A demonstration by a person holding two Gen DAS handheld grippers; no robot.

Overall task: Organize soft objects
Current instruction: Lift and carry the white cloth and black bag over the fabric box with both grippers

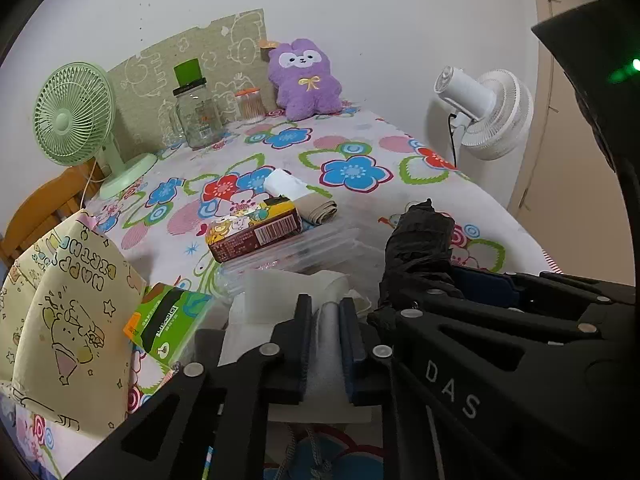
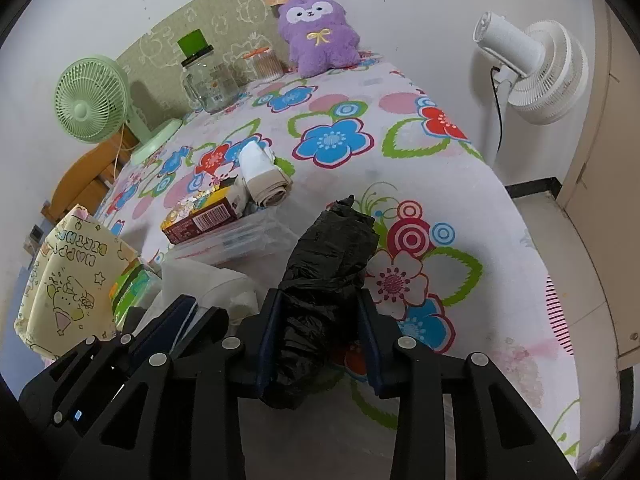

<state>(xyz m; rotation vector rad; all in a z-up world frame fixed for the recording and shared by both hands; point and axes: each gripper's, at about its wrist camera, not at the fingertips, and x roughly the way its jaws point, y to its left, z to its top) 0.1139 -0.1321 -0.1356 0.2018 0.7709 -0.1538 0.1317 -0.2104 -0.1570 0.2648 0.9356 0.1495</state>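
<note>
Reading labels first: "DAS" in white on the right tool's body, left-wrist view, 4 o'clock. Yellow gift bag [image 1: 72, 300] at 8 o'clock reads "HAPPY BIRTH…", upside down to the camera. Green pack [image 1: 168, 320] beside it has print I can't read. Red-brown box [image 1: 256, 228] shows a barcode and cartoon art, rest illegible.

Task items: black bag bundle [image 2: 332, 240], crinkled glossy plastic rolled into a fat tube, lying on the floral tabletop [image 1: 360, 140] near the front edge, long axis toward 12 o'clock. White soft sheet [image 1: 280, 296], foam-like, just left of it at the near edge.

Left tool [image 1: 326, 304]: closed, pinching a fold of the white soft sheet. Right tool [image 2: 320, 294]: jaws about part-way, straddling the near end of the black bag bundle, pads against its sides, gripping it.

Farther out: clear plastic box [image 1: 320, 248] under the red-brown box; rolled beige cloth [image 1: 320, 210] and a white roll [image 1: 284, 184] behind. At the back: glass jar [image 1: 196, 116] with green lid at 11 o'clock, purple plush [image 1: 304, 80] at 12, green fan [image 1: 68, 116] at 10, white fan [image 1: 492, 112] at 2.
</note>
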